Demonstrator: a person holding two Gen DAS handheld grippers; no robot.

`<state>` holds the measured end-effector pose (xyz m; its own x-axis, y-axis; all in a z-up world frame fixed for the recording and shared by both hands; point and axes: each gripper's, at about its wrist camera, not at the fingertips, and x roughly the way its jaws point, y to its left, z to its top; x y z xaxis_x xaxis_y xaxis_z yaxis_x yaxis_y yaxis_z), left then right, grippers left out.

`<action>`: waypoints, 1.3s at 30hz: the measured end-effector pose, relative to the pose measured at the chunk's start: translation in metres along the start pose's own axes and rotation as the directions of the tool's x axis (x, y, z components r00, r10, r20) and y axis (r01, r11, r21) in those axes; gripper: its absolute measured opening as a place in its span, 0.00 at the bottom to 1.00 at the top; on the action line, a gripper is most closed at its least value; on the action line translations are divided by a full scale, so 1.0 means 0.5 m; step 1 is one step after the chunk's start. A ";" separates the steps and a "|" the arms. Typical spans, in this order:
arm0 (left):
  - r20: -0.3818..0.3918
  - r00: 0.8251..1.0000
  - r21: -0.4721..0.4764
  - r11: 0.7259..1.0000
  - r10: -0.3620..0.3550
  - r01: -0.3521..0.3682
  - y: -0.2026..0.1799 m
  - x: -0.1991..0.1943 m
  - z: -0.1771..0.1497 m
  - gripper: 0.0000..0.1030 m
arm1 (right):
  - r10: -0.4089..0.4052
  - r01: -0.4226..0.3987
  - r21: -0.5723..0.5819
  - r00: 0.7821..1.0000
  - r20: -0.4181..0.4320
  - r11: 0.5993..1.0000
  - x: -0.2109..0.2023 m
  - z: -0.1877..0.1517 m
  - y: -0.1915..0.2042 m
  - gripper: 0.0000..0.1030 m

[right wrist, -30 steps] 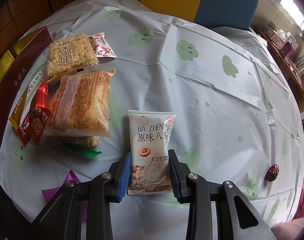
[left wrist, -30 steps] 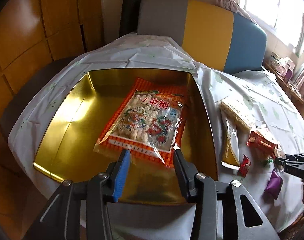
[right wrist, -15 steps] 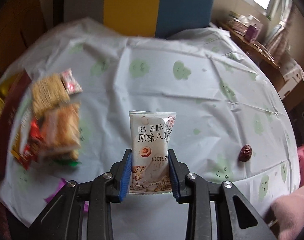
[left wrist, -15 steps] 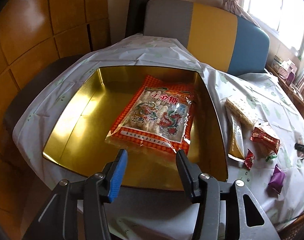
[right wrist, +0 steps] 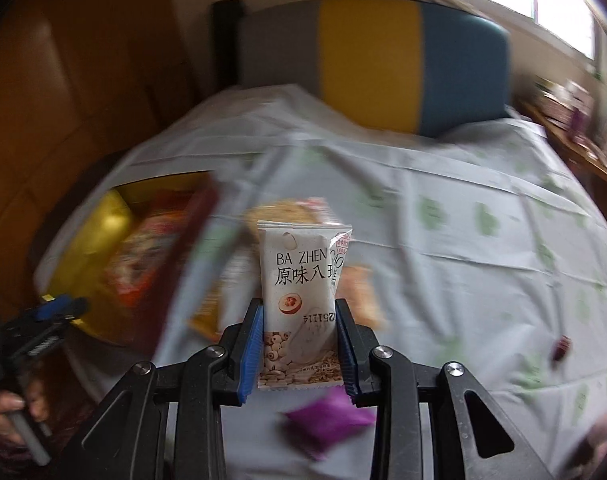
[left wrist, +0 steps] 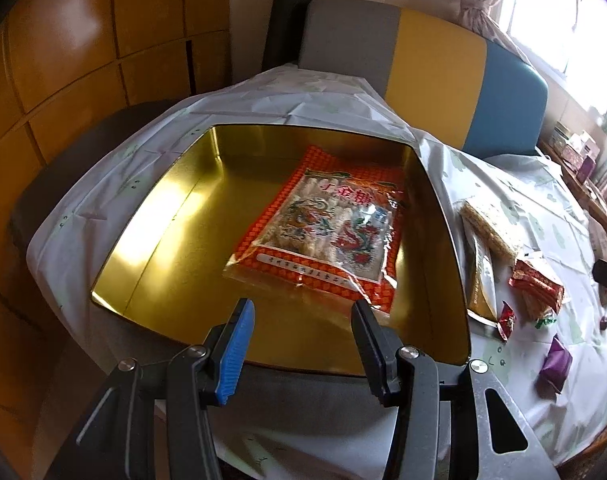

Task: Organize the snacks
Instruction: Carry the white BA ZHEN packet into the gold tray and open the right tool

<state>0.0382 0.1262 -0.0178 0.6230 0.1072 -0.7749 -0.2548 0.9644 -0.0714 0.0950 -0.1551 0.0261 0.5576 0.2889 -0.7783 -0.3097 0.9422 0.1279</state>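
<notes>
My right gripper (right wrist: pixel 299 312) is shut on a white snack packet (right wrist: pixel 301 280) printed "BA ZHEN", held upright above the table. A gold tin box (left wrist: pixel 155 240) sits at the table's left; an orange bag of sweets (left wrist: pixel 327 232) lies flat in its right half. My left gripper (left wrist: pixel 301 312) hangs open over the box's near rim with nothing between its fingers. The left gripper (right wrist: pixel 61 306) also shows at the left edge of the blurred right wrist view, beside the gold box (right wrist: pixel 107 216). Loose snacks lie right of the box: a puffed-rice bar (left wrist: pixel 489 228), a red packet (left wrist: pixel 537 288), a purple packet (left wrist: pixel 557 362).
A white cloth with green prints (right wrist: pixel 483 240) covers the round table. A grey, yellow and blue chair back (left wrist: pixel 423 60) stands behind it, with wooden panels (left wrist: pixel 83 40) at left. A dark red date (right wrist: pixel 561 348) lies on the cloth at right; a purple packet (right wrist: pixel 327 420) lies under the right gripper.
My right gripper has lifted the white packet off the cloth and swung its view towards the gold box. The left gripper's jaws have widened slightly and it has backed off a little from the box.
</notes>
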 end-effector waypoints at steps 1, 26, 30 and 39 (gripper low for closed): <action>0.006 1.000 -0.010 1.000 0.007 -0.006 0.006 -0.002 0.001 0.50 | 0.027 -0.028 -0.021 1.000 -0.002 0.999 0.006 0.003 0.026 0.33; 0.054 0.996 -0.095 0.993 0.074 -0.069 0.075 -0.001 0.005 0.50 | 0.246 -0.267 -0.113 0.954 -0.174 0.957 0.184 -0.010 0.281 0.43; 0.053 0.996 -0.069 0.996 0.066 -0.062 0.060 -0.003 0.000 0.50 | 0.219 -0.234 -0.116 0.967 -0.128 0.965 0.160 -0.012 0.266 0.43; 0.077 0.996 -0.010 0.999 0.046 -0.045 0.026 -0.020 -0.002 0.51 | 0.152 -0.153 -0.049 0.988 -0.038 0.987 0.099 -0.026 0.182 0.43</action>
<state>0.0278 0.1374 -0.0115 0.6656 0.1694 -0.7269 -0.2898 0.9561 -0.0425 0.0843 -0.0573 -0.0091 0.4748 0.4218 -0.7724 -0.4289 0.8773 0.2154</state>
